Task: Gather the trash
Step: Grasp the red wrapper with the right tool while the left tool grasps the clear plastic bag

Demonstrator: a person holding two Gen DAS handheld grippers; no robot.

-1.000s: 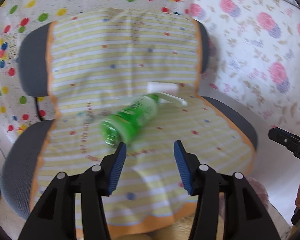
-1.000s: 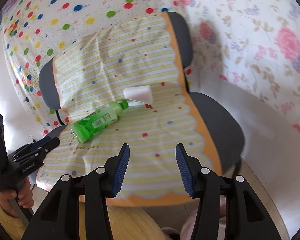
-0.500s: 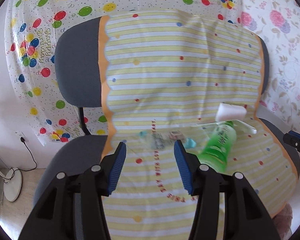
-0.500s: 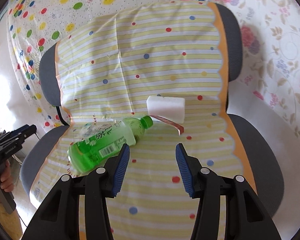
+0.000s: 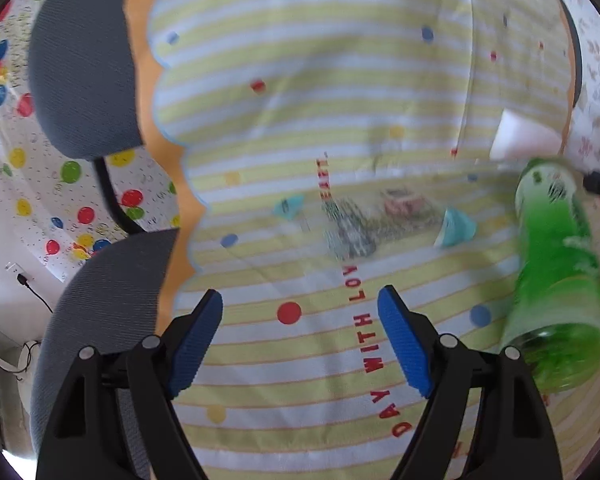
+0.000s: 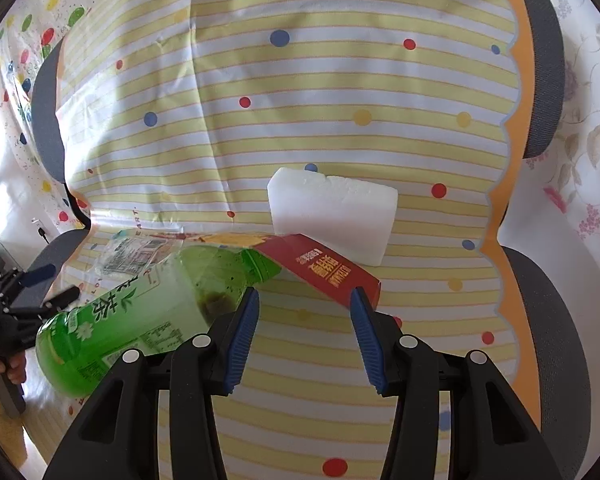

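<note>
A green tea bottle (image 6: 140, 312) lies on its side on the striped chair cover; it also shows at the right of the left wrist view (image 5: 556, 280). A crumpled clear plastic wrapper (image 5: 372, 220) lies left of the bottle, also in the right wrist view (image 6: 132, 256). A flat red carton (image 6: 324, 268) lies by the bottle's cap, and a white foam block (image 6: 332, 212) stands behind it. My left gripper (image 5: 300, 324) is open, just short of the wrapper. My right gripper (image 6: 304, 328) is open, its jaws close to the carton's near end.
The trash sits on a grey office chair (image 5: 88, 80) draped with a yellow striped cover (image 6: 340, 80). Patterned sheets hang on the walls behind. A power cable (image 5: 32, 292) runs on the floor at the left. The left gripper shows in the right wrist view (image 6: 16, 300).
Both grippers have moved in close to the chair seat. The left one swung left from the bottle to face the wrapper; the right one closed in on the carton.
</note>
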